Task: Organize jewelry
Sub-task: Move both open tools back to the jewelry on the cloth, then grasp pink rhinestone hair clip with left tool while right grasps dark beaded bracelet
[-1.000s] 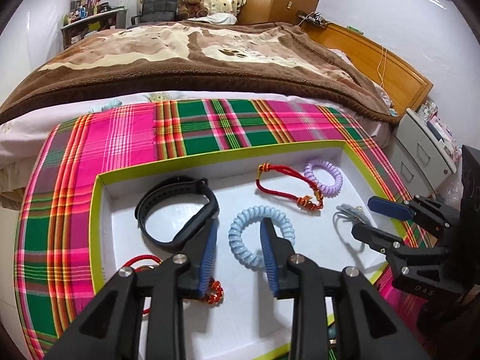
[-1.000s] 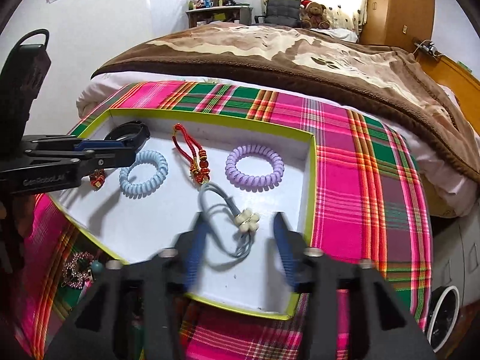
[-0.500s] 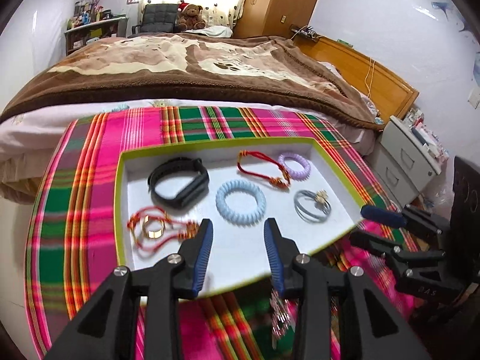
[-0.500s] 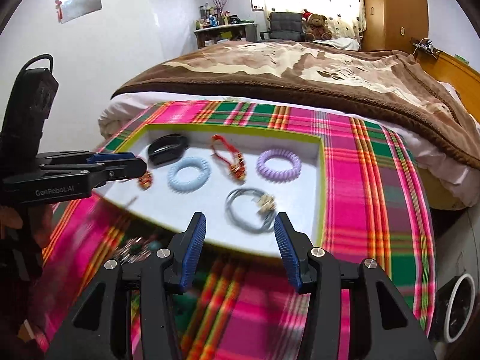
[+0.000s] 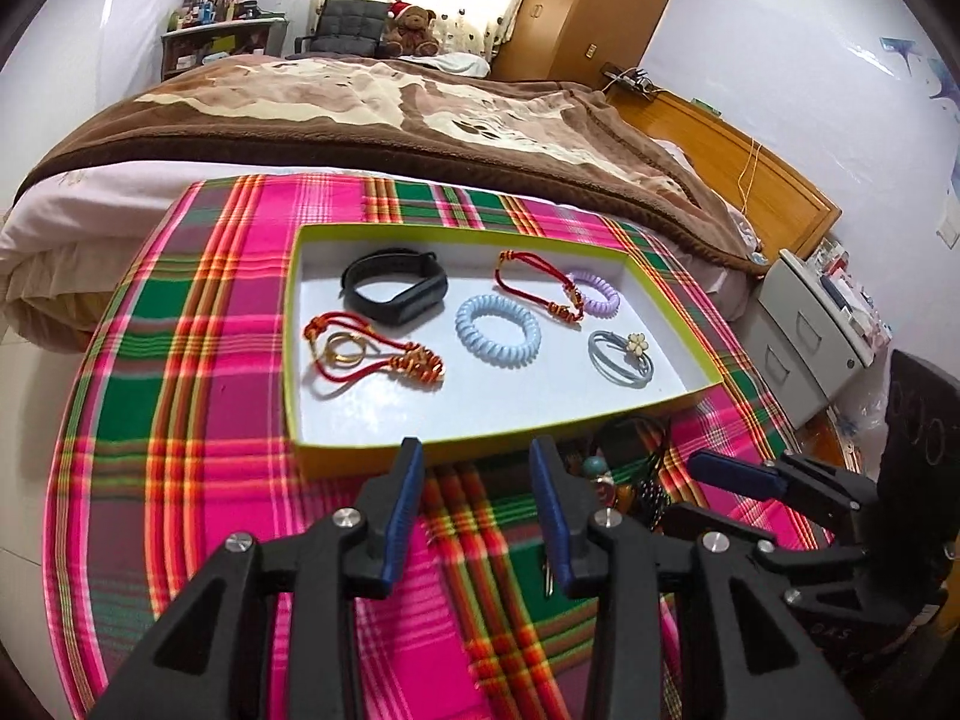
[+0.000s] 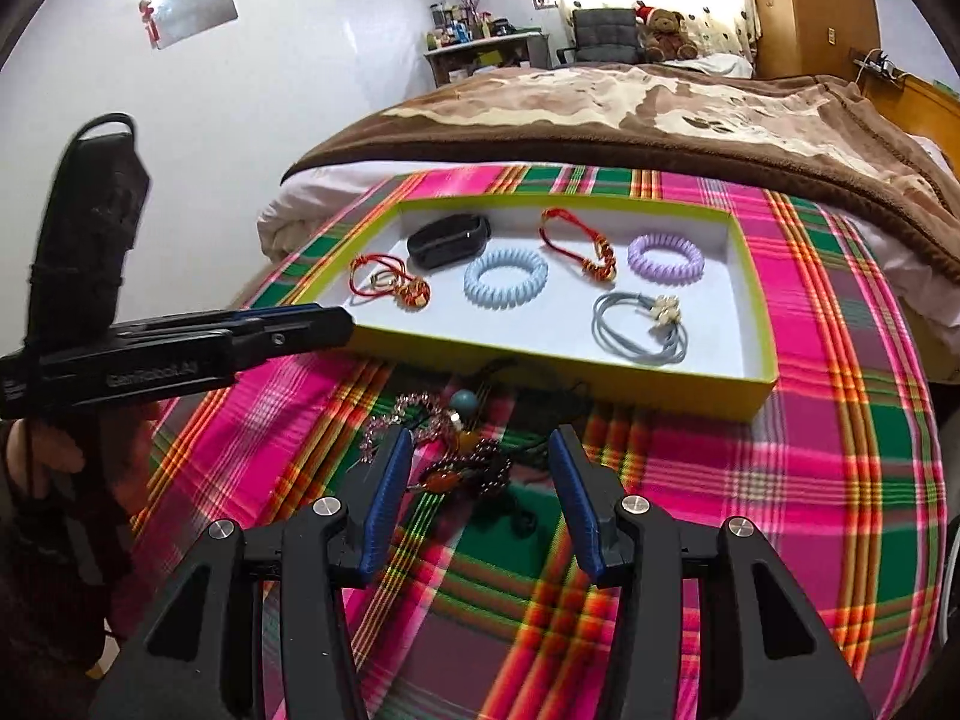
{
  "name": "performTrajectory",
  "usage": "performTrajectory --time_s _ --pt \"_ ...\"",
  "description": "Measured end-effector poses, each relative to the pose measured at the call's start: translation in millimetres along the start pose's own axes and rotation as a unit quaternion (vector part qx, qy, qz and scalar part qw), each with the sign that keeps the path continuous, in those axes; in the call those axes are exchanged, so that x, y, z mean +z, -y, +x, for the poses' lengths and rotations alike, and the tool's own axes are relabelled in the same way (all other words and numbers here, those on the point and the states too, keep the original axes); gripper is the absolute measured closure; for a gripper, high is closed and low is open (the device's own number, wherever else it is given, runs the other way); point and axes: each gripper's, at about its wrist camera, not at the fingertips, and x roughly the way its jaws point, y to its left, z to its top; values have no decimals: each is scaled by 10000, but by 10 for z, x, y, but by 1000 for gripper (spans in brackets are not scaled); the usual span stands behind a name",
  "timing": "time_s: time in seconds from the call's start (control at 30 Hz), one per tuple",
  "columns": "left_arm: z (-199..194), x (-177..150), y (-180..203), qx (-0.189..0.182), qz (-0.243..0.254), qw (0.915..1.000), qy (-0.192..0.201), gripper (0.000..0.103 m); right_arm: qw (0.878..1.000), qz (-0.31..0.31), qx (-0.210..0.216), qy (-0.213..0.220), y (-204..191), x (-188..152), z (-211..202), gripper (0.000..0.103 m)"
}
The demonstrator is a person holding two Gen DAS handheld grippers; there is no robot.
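A bed (image 5: 360, 114) with a brown blanket fills the far side of the room. Against its near edge lies a pink-and-green plaid cloth (image 5: 198, 372), and on the cloth sits a shallow box (image 5: 678, 312) with a lime-green rim and a white floor.

Inside the box, a black wristband (image 5: 396, 293) lies far left. Near it, on the left, a red cord bracelet (image 5: 372, 354) lies with a gold ring (image 5: 339, 349) inside its loop. A pale blue coil hair tie (image 5: 498, 330) rests in the middle, a second red cord bracelet (image 5: 537, 291) beyond it, and a lilac coil hair tie (image 5: 594, 294) far right, touching that cord. A grey hair tie with a cream flower (image 5: 621, 355) lies near right.

On the cloth just outside the box's near wall sits a tangled heap of beaded jewelry (image 6: 444, 438).

The left gripper (image 5: 477, 462) hovers over the cloth near the box's near wall, jaws apart and empty. The right gripper (image 6: 480, 450) hangs above the heap, jaws apart, gripping nothing.
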Motion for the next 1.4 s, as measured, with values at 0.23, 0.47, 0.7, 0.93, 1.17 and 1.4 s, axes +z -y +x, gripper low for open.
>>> performTrajectory --time_s 0.23,0.47,0.7,0.93,1.17,1.4 --pt "-73 -55 -53 42 -57 10000 53 65 9994 -112 -277 -160 -81 -64 134 55" --pt "-94 -103 -55 41 -50 10000 65 65 9979 -92 -600 -211 -90 -125 198 55" --pt "-77 -149 -50 35 -59 10000 33 64 9979 81 -600 -225 8 -174 139 80" --pt "-43 -162 -52 13 -75 10000 -26 64 9973 56 -705 -194 51 -226 43 95" --pt "52 -207 31 -130 61 9997 -185 64 9948 449 -909 -32 303 -274 -115 95" --pt "157 -275 179 -273 277 9984 -401 64 9936 552 -960 215 380 -289 -280 95"
